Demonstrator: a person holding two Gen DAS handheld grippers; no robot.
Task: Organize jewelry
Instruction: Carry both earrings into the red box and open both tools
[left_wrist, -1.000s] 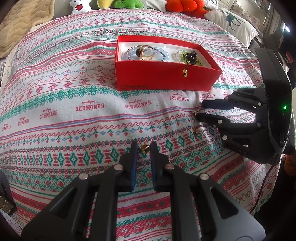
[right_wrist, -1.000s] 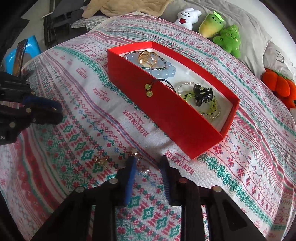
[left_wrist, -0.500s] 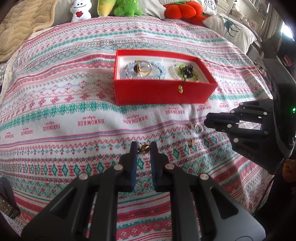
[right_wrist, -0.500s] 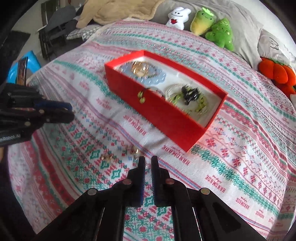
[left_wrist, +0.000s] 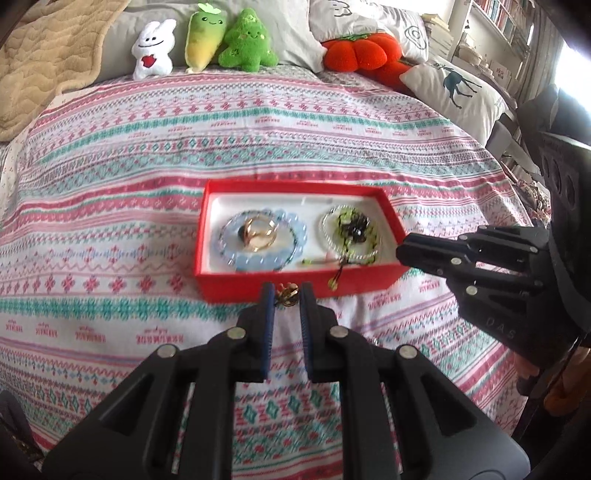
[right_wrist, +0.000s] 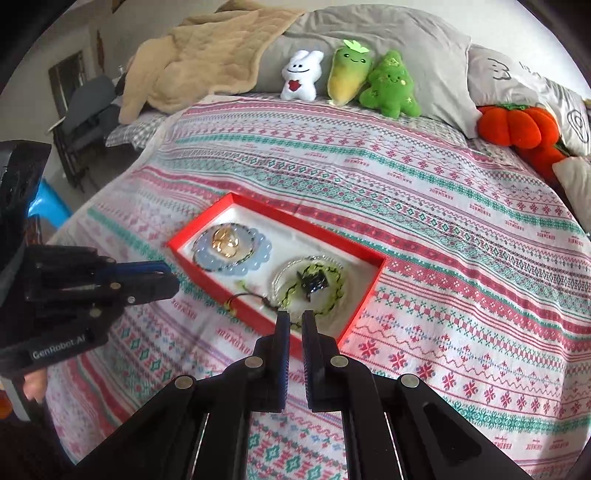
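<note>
Above the bed (left_wrist: 110, 177), the left gripper (left_wrist: 287, 295) pinches a small gold earring (left_wrist: 286, 294) near the red box (left_wrist: 295, 286), where bracelets (left_wrist: 263, 240) already lie. The right gripper (right_wrist: 295, 321) fingers stand narrow; whether they hold anything, I cannot tell.

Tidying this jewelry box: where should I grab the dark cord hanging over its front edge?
Pinch the dark cord where it drapes over the red box's front wall, above its gold beads. Come from the front, outside the box: that tail hangs free, while the rest lies among bracelets.
</note>
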